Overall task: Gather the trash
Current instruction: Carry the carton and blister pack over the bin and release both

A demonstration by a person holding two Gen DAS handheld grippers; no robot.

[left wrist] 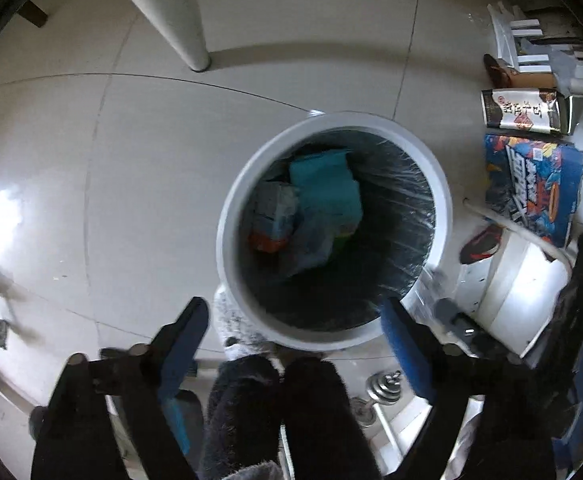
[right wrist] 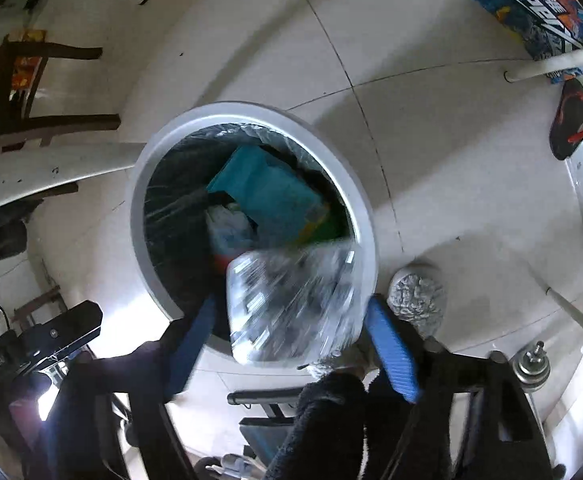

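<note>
A white round trash bin (left wrist: 227, 220) with a dark clear-plastic liner stands on the tiled floor; it also shows in the right wrist view (right wrist: 137, 200). Inside lie a teal box (left wrist: 325, 184), also seen from the right (right wrist: 267, 184), and crumpled wrappers (left wrist: 275, 216). My left gripper (left wrist: 293, 316) is open and empty just above the bin's near rim. My right gripper (right wrist: 289, 320) is open over the near rim, and a blurred clear plastic container (right wrist: 291, 304) sits between its fingers, apparently loose above the bin.
A white table leg (left wrist: 171, 12) stands beyond the bin. A blue printed box (left wrist: 531, 184), a brown packet (left wrist: 523, 110) and a shoe (left wrist: 481, 246) lie right. Dumbbell weights (left wrist: 383, 388) and fuzzy slippers (left wrist: 275, 400) are near me. A wooden chair (right wrist: 23, 92) stands left.
</note>
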